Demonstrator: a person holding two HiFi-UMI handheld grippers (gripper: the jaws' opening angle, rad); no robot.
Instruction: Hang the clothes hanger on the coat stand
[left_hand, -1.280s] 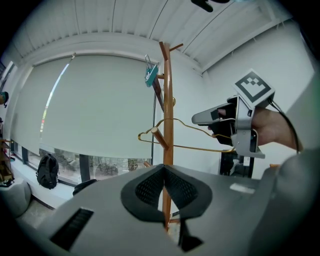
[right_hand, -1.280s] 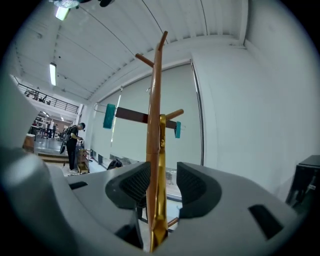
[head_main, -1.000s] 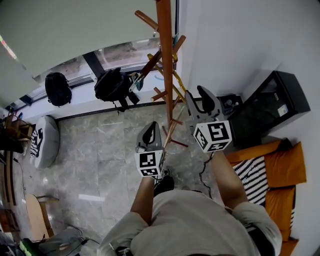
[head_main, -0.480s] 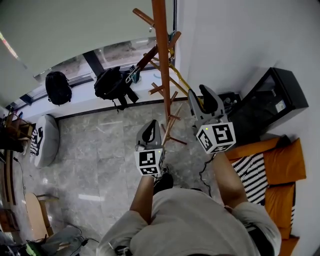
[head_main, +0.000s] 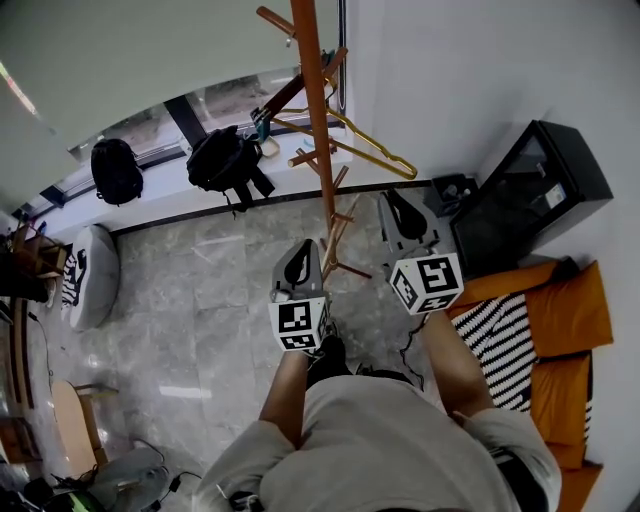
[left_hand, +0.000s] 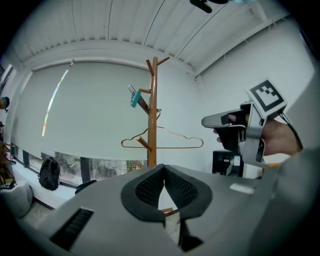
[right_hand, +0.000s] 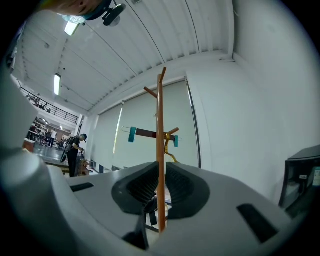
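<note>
Clothes hanger (left_hand: 175, 147) hangs on coat stand (head_main: 313, 110), beyond right tool (head_main: 398, 205), whose empty jaws just closed partway.

The stand (head_main: 312, 150) rises in the corner, with the window behind it and a wall to its right. The hanger (left_hand: 175, 147) hangs on the stand, across the pole. One backpack (head_main: 225, 160) sits on the sill just left of the stand, another (head_main: 115, 175) farther left. A cabinet (head_main: 530, 195) stands against the right wall, with cushions (head_main: 565, 320) nearer.

Grey short-sleeved shirt (head_main: 390, 440), grey black-padded left tool (head_main: 299, 258) and right tool (head_main: 400, 205), each with a black-and-white marker cube (head_main: 298, 325).
</note>
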